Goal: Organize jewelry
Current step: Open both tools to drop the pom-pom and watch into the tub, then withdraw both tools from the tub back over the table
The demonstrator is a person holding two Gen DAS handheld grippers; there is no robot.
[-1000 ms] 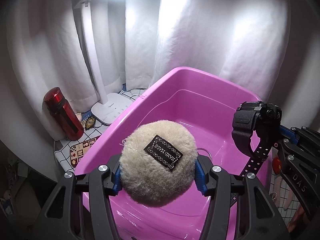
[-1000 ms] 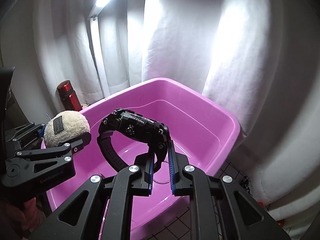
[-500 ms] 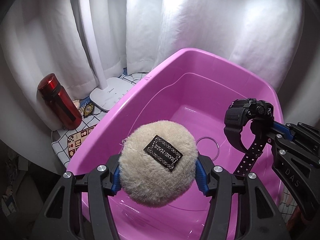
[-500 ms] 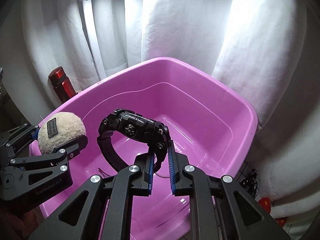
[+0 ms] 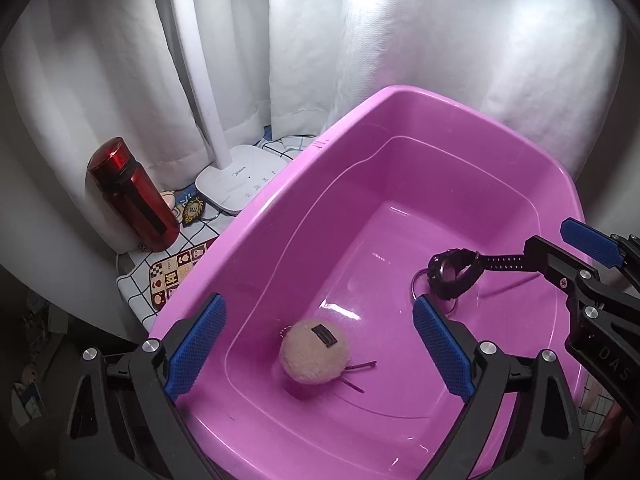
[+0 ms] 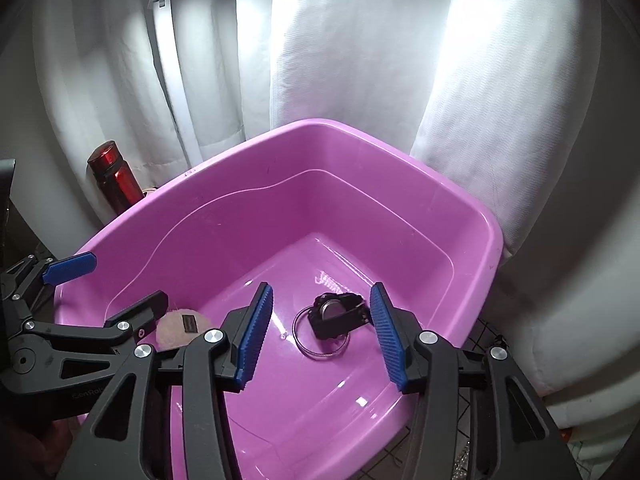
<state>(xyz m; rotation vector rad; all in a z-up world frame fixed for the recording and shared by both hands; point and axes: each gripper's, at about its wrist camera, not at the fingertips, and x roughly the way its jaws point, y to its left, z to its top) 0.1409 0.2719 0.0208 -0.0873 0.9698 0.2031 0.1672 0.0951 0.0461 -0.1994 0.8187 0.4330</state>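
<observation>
A pink plastic tub fills both views. A beige fluffy pompom with a black label lies on its floor, also in the right wrist view, partly behind my left gripper. A black watch lies on the tub floor over a thin silver bangle. Two thin pink hairpins lie beside the pompom. My left gripper is open and empty above the pompom. My right gripper is open and empty above the watch.
A red bottle stands left of the tub by a white lamp base, on a checked cloth with small trinkets. White curtains hang behind.
Both grippers opened. The pompom dropped from the left gripper and the watch from the right; both now lie on the tub floor.
</observation>
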